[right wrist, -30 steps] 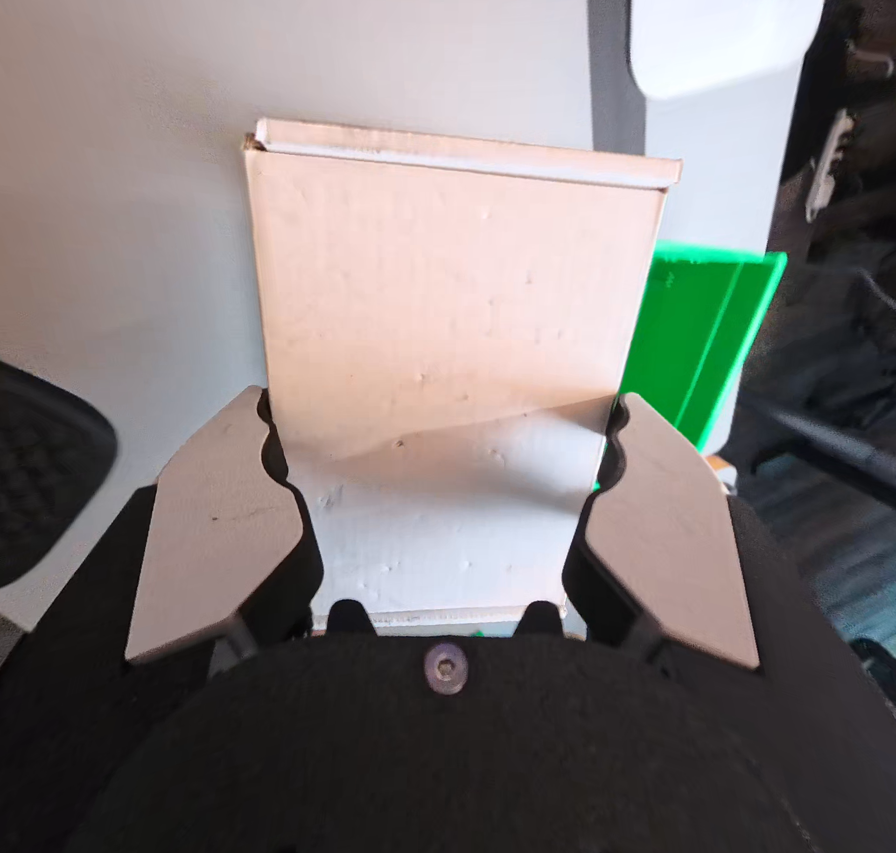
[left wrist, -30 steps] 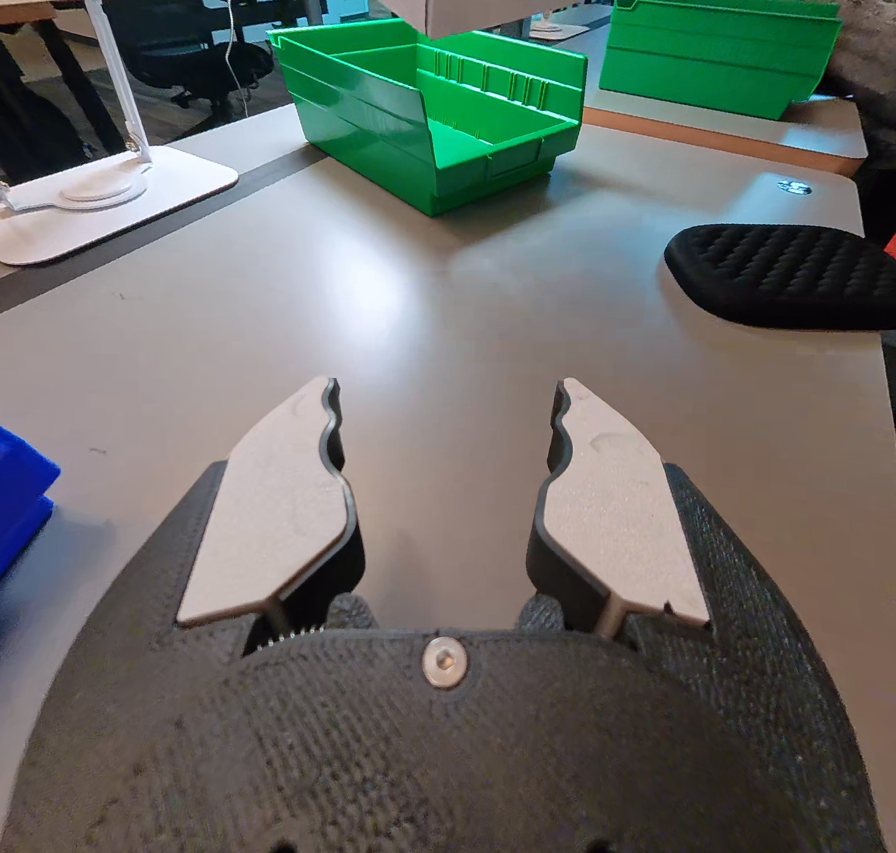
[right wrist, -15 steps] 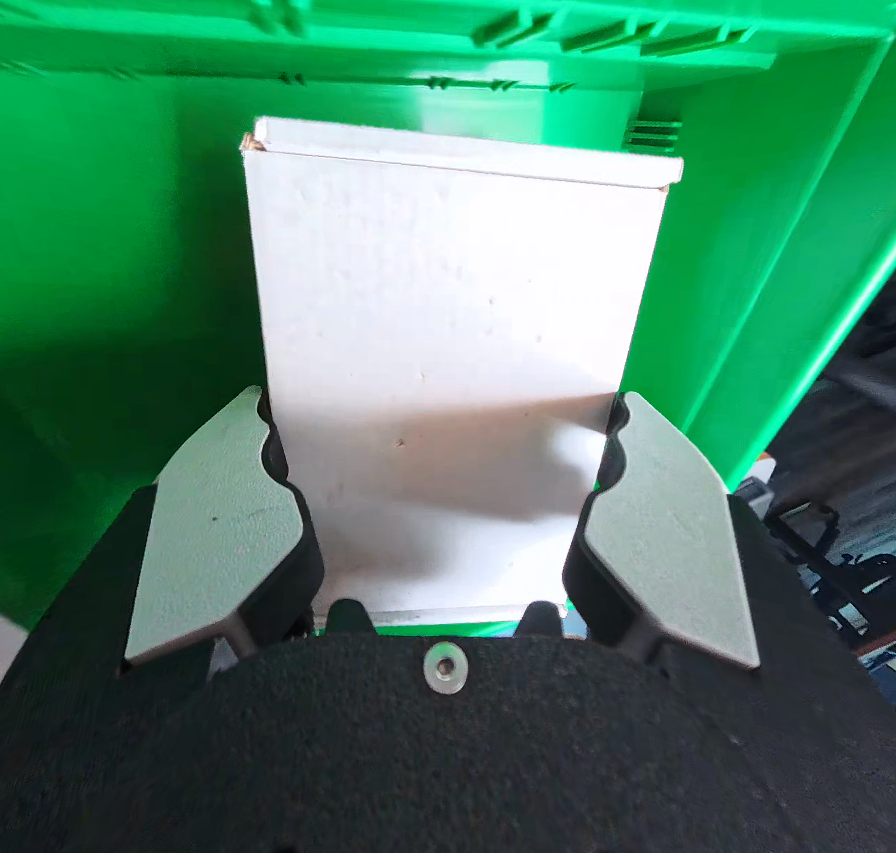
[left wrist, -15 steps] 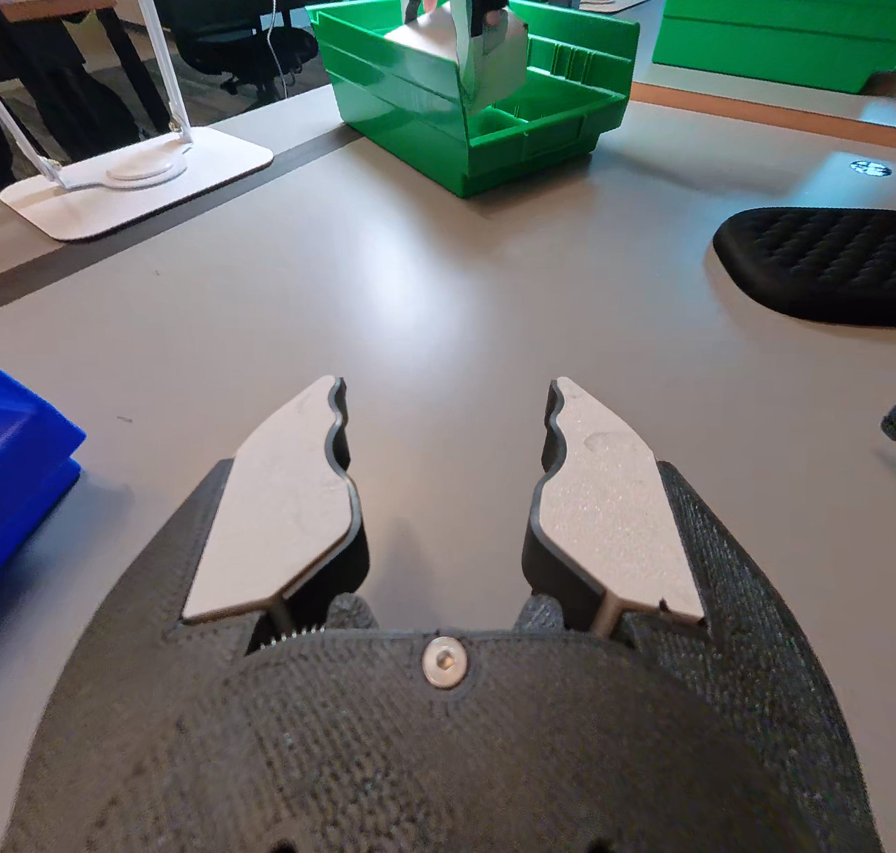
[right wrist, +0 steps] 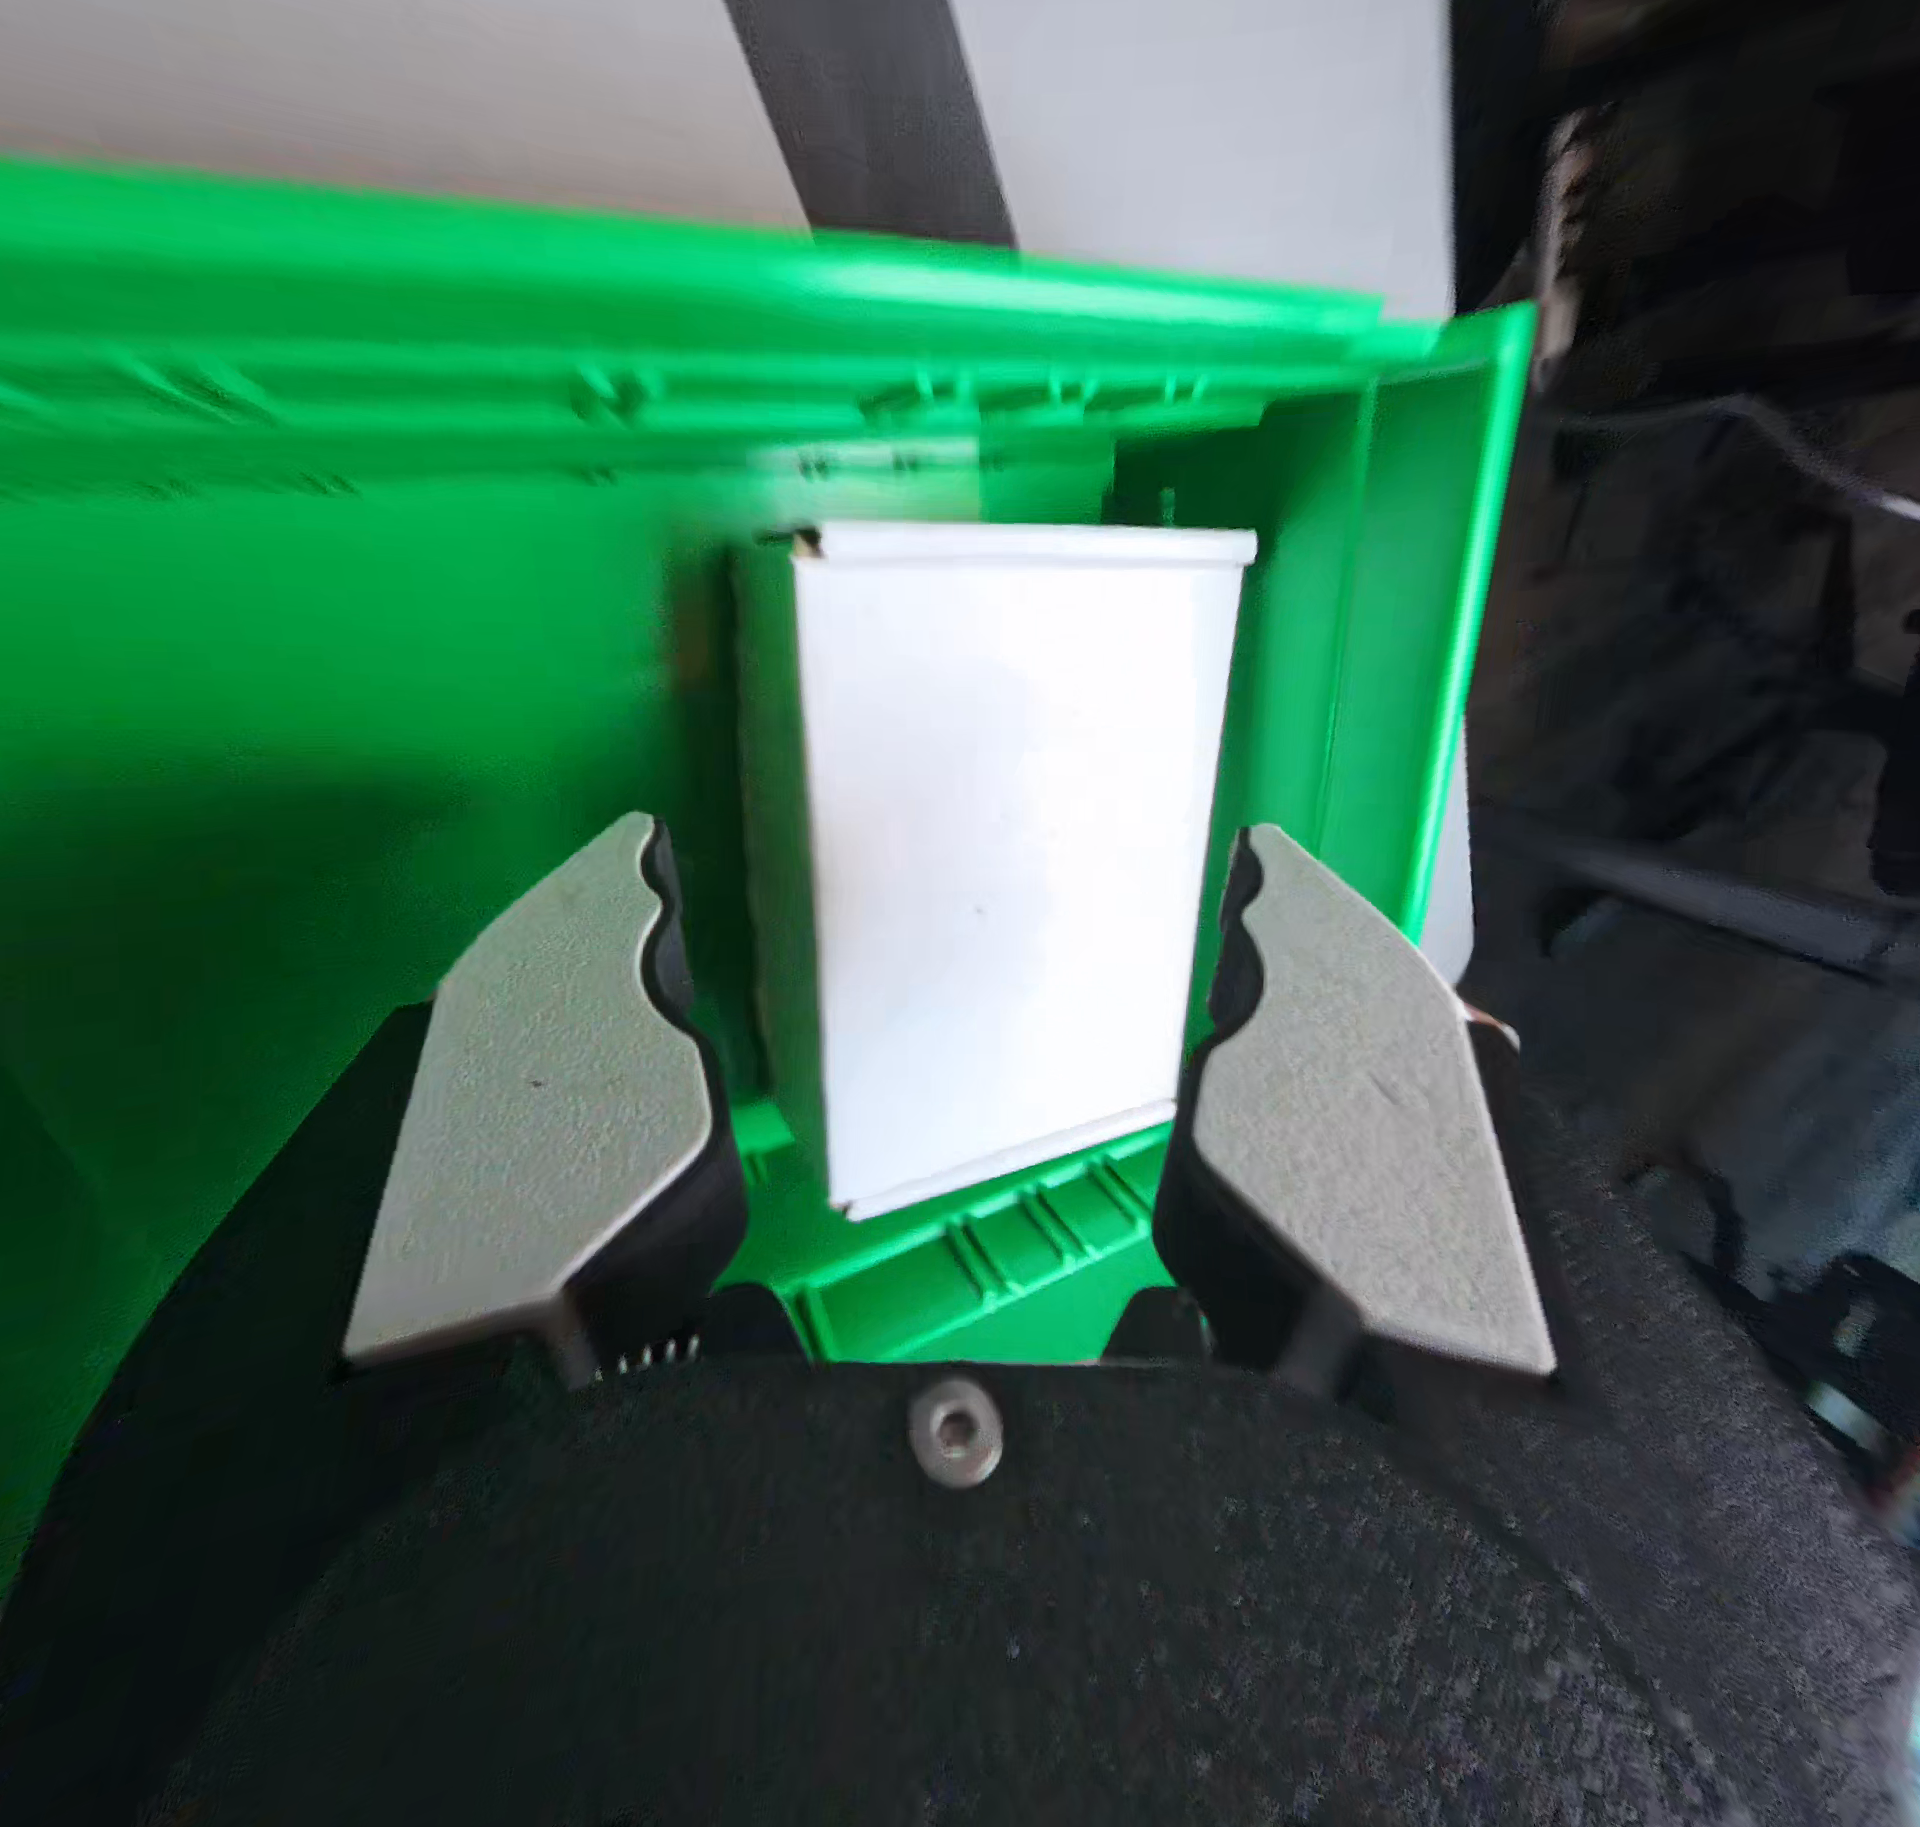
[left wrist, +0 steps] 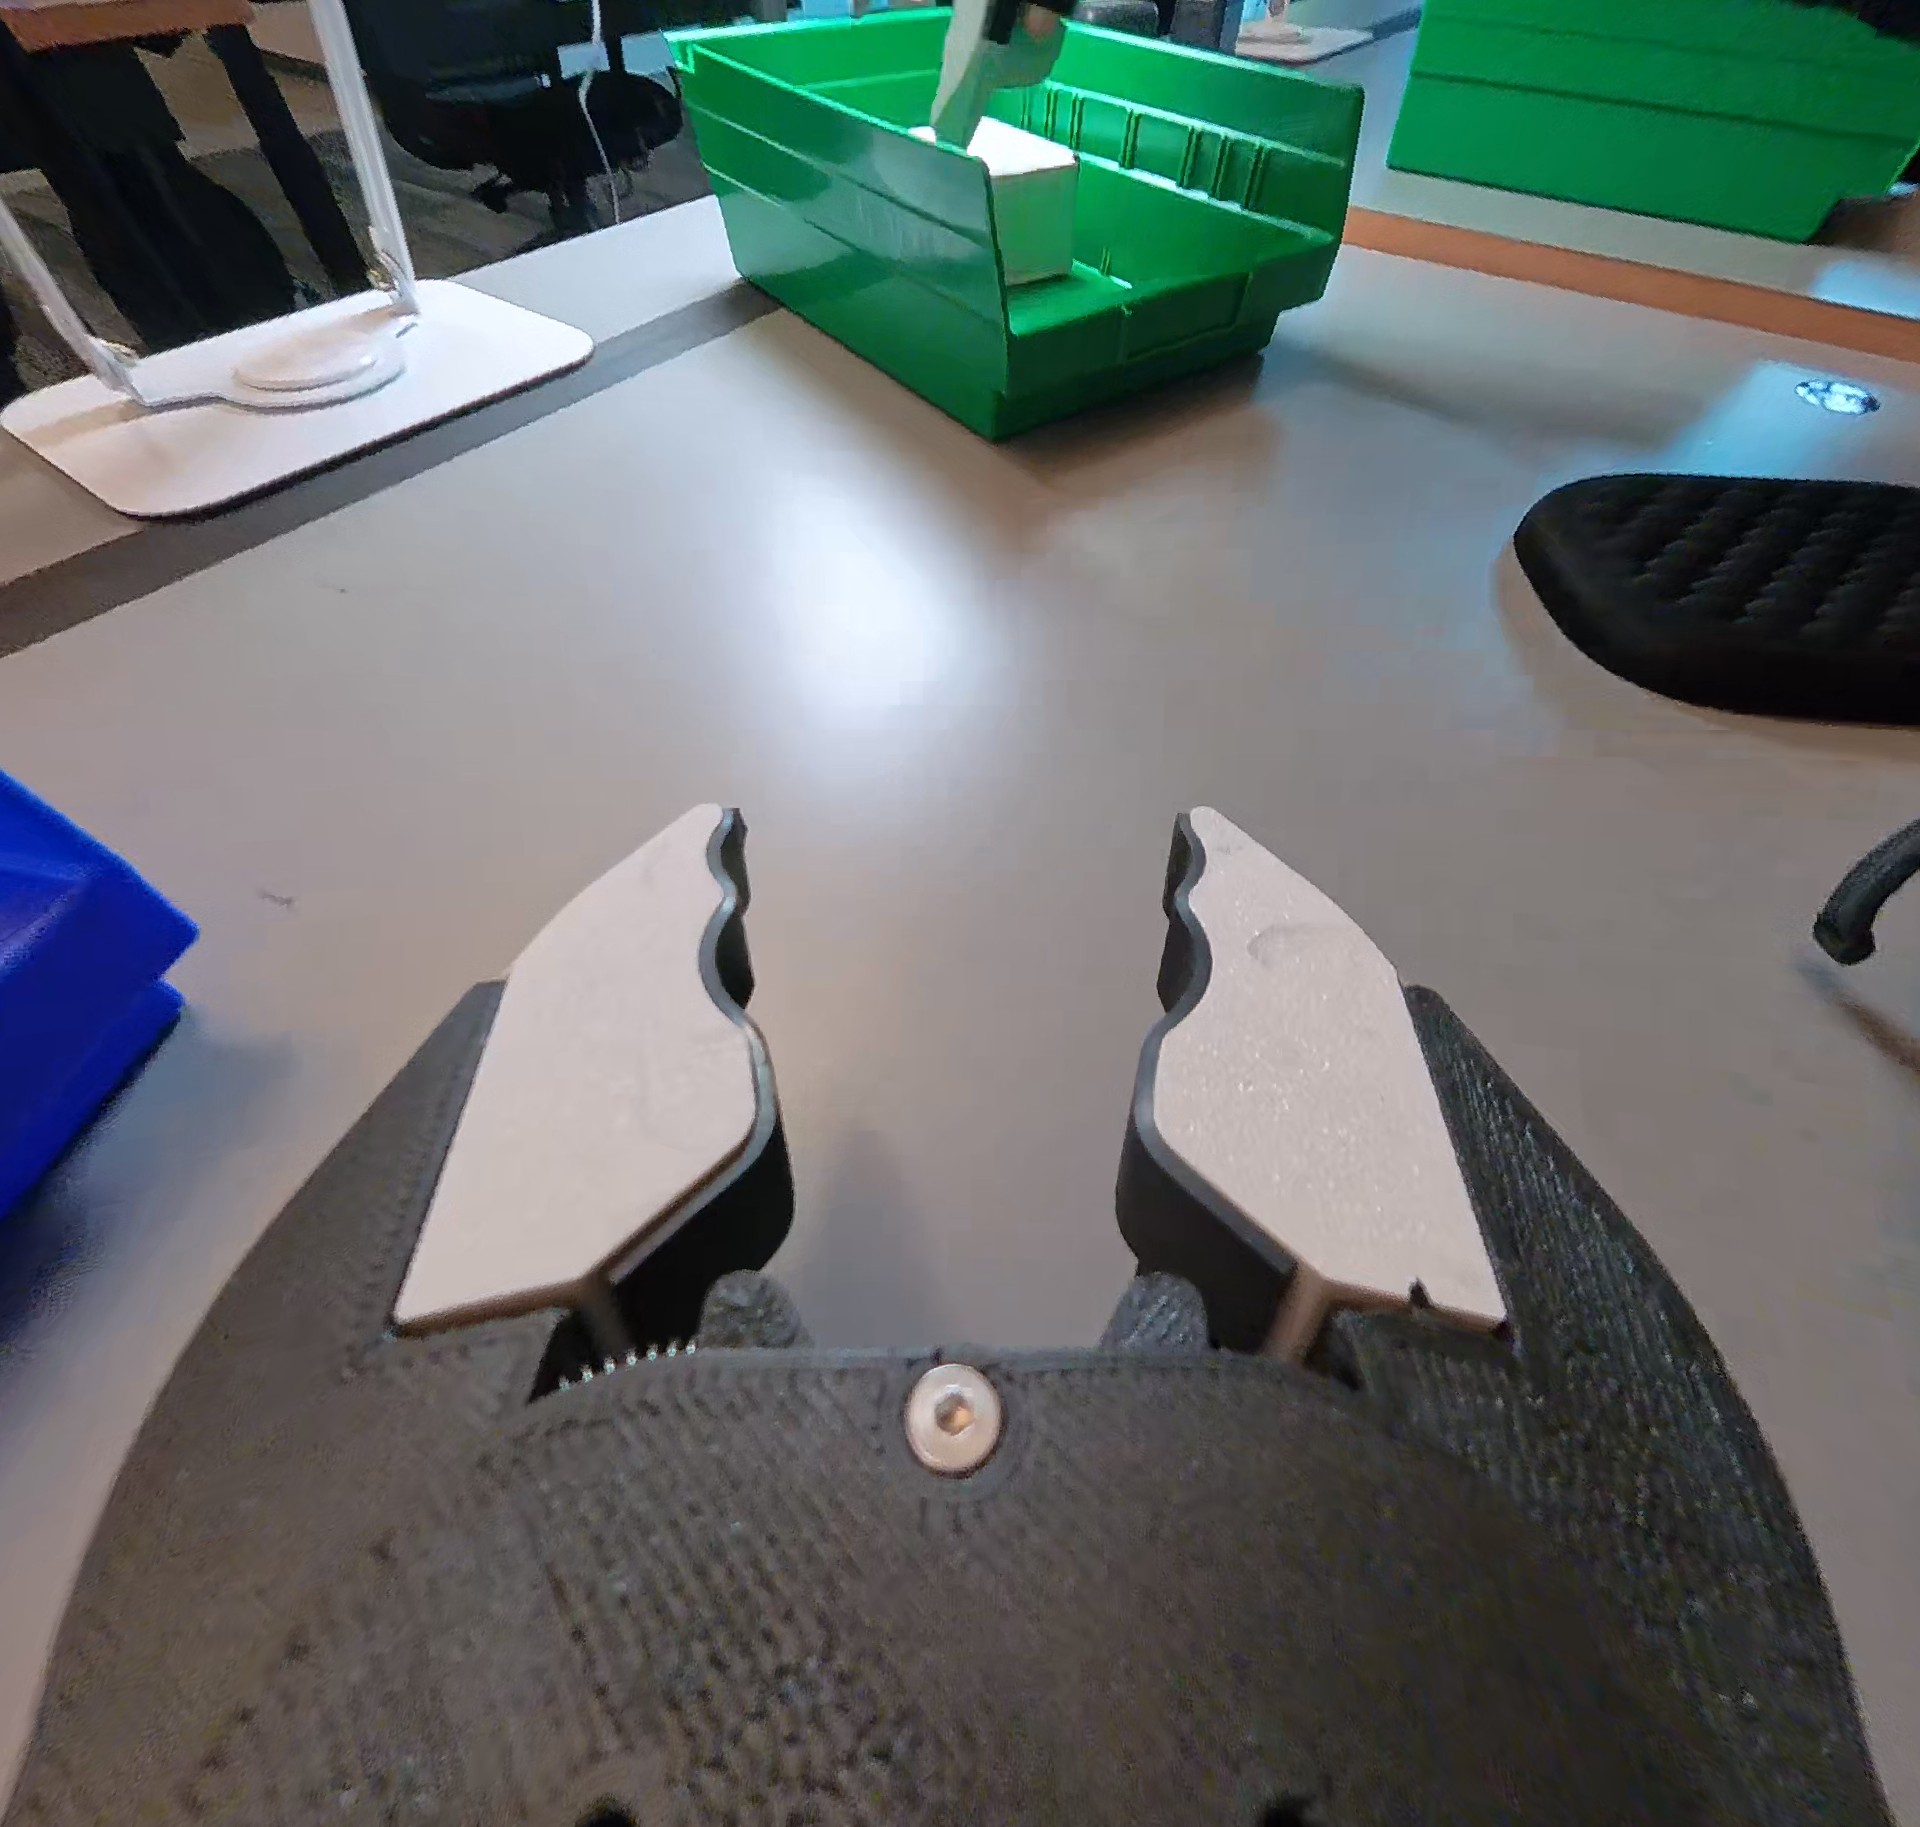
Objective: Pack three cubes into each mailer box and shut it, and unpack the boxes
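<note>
A shut white mailer box [right wrist: 1008,842] lies inside the green bin [right wrist: 312,686], against its far right corner. My right gripper [right wrist: 951,863] is open above the box, fingers apart from its sides, holding nothing. In the left wrist view the same box [left wrist: 1023,193] sits in the green bin [left wrist: 935,250] at the back of the table, with the right gripper [left wrist: 987,42] and a hand above it. My left gripper [left wrist: 956,842] is open and empty, low over the grey table [left wrist: 831,634]. No cubes are in view.
A blue bin's corner [left wrist: 73,977] is at the left edge. A black padded chair part [left wrist: 1745,593] is at the right. A white lamp base [left wrist: 301,385] stands back left. A second green bin [left wrist: 1662,84] sits on the neighbouring table. About 45 centimeters separates my left fingertips from my right.
My right gripper carried the box over the table, lowered it into the green bin, let go and drew back upward. My left gripper stayed open and drifted slightly.
</note>
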The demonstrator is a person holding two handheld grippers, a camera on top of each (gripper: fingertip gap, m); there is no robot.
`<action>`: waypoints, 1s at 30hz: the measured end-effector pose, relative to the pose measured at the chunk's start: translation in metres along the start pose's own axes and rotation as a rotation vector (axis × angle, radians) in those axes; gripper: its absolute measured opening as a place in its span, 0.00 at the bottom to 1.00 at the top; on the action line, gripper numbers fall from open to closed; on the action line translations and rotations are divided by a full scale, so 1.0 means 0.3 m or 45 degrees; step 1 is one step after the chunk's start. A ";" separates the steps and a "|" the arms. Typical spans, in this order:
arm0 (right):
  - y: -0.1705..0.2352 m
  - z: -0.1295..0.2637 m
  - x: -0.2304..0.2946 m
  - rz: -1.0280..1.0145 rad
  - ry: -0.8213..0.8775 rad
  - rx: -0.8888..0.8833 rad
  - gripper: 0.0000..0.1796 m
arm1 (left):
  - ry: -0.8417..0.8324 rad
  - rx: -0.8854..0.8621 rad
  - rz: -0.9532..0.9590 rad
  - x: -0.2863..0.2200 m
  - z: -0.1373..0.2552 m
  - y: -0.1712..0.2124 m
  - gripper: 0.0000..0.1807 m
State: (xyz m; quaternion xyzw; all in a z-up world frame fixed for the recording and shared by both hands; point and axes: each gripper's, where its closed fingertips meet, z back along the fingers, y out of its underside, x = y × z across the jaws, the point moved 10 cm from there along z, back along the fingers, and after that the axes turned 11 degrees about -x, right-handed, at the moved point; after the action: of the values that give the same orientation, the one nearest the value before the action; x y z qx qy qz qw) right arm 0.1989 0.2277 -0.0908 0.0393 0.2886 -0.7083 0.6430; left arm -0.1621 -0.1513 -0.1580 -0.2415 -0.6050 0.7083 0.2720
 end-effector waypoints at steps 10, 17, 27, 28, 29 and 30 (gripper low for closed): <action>-0.051 0.330 0.567 -0.336 -0.101 -0.849 0.47 | -0.225 -0.056 -0.096 0.215 0.145 -0.136 0.41; -0.010 0.326 0.936 -0.529 -0.298 -1.042 0.48 | -0.332 0.368 -0.301 0.600 0.173 -0.285 0.46; -0.030 0.361 1.079 -0.522 -0.275 -1.150 0.52 | -0.294 1.148 -0.244 1.140 0.092 -0.209 0.60; -0.033 0.357 1.081 -0.512 -0.268 -1.144 0.52 | -0.275 1.204 -0.231 1.165 0.080 -0.196 0.62; -0.034 0.353 1.082 -0.503 -0.263 -1.135 0.52 | -0.255 1.251 -0.214 1.186 0.067 -0.185 0.64; -0.035 0.347 1.083 -0.497 -0.268 -1.130 0.52 | -0.238 1.290 -0.195 1.206 0.052 -0.176 0.65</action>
State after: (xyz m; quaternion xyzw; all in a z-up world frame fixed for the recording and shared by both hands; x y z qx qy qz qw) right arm 0.1666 -0.1087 -0.1393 -0.3649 0.4979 -0.6244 0.4786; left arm -0.4336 0.0887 -0.1081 0.0297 -0.2240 0.9088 0.3507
